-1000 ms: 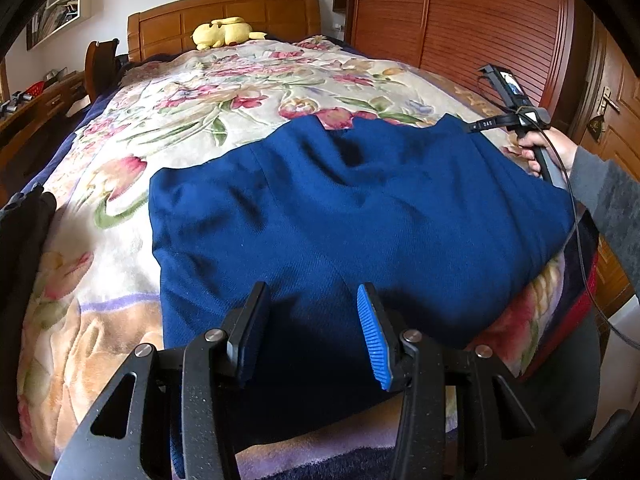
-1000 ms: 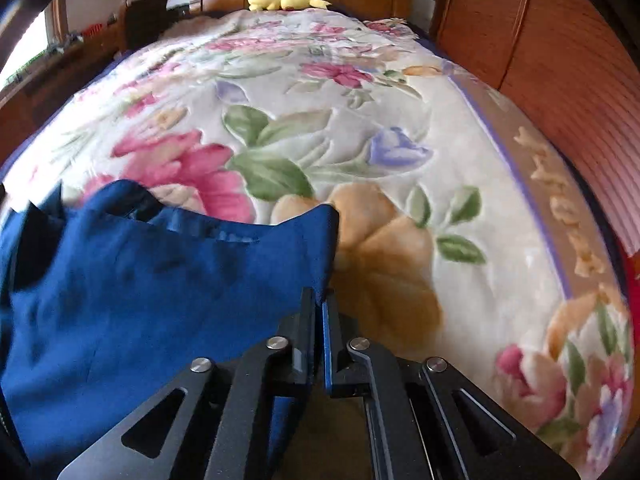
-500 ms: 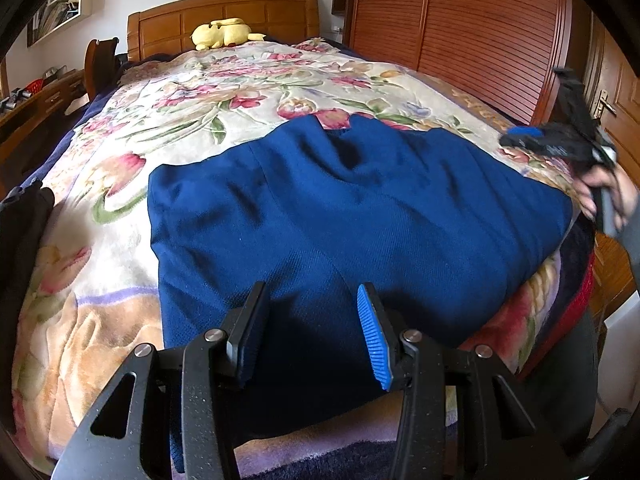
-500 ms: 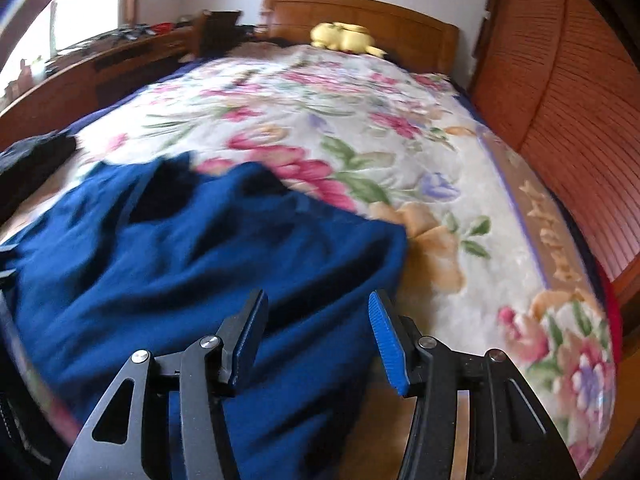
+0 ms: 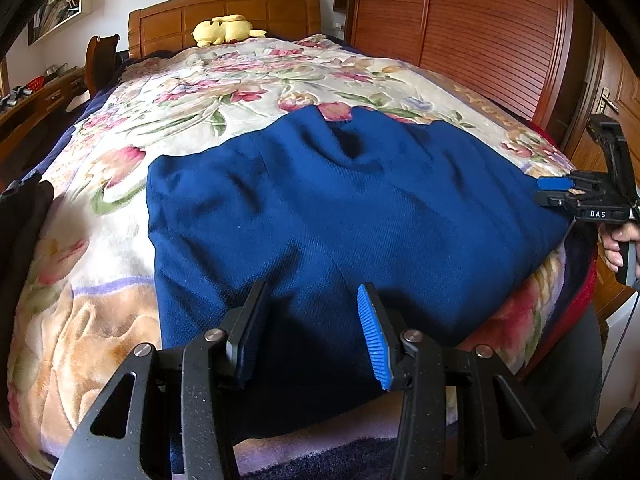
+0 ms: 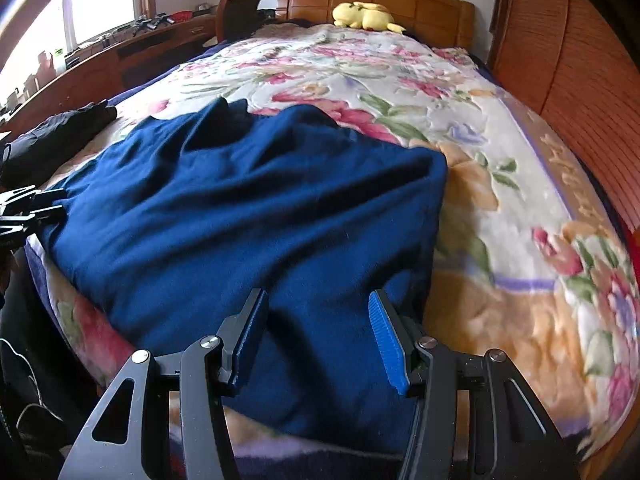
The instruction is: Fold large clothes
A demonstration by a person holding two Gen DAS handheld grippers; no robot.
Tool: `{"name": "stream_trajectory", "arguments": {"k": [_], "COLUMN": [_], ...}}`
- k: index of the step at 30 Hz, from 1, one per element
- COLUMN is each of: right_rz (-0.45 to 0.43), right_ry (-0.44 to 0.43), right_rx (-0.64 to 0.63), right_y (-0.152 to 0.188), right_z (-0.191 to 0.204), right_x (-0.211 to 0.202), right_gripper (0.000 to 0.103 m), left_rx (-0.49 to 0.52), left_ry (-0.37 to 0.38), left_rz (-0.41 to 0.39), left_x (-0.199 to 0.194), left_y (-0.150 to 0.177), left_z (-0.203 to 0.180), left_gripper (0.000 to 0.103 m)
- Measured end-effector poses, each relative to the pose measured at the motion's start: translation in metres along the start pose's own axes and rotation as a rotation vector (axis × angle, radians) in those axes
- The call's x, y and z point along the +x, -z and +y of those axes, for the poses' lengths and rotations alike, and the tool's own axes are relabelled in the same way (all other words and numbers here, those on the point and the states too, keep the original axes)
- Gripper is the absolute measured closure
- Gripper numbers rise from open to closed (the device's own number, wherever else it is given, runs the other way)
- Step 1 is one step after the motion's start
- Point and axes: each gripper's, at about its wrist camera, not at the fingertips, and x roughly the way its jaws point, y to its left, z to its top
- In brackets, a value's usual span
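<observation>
Garment (image 5: pixel 340 216), one, two spread tongs (image 5: pixel 312 332)

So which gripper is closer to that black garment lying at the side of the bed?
Left. The left gripper hangs open over the blue garment's near edge, on the black garment's side. The right gripper, also open, sits at the blue garment's opposite end.

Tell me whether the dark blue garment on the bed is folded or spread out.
Spread out, not visibly folded: the dark blue knit garment lies flat and wrinkled across the floral blanket, its near edge draping over the bedside.
</observation>
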Motion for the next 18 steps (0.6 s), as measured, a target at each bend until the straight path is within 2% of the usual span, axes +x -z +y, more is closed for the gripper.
{"name": "stream_trajectory", "arguments": {"k": [6,14,18], "right_rz": [-0.010,-0.019,-0.008], "right_ry": [-0.016,-0.002,0.023], "right_rx": [0.012,0.019,0.004], "right_y": [0.016,0.014,0.010], "right_z": [-0.001,0.002,0.006], "right_x": [0.012,0.021,0.021], "right_gripper": [0.049,0.049,0.049], "left_rx": [0.000,-0.006,-0.012], "left_ry": [0.005,0.004,-0.009], "left_rz": [0.007,0.008,-0.003], "left_x": [0.003,0.002,-0.015], "left_y": [0.001,0.001,0.006], "left_z": [0.000,0.001,0.005], "left_gripper": [0.056,0.056,0.056]}}
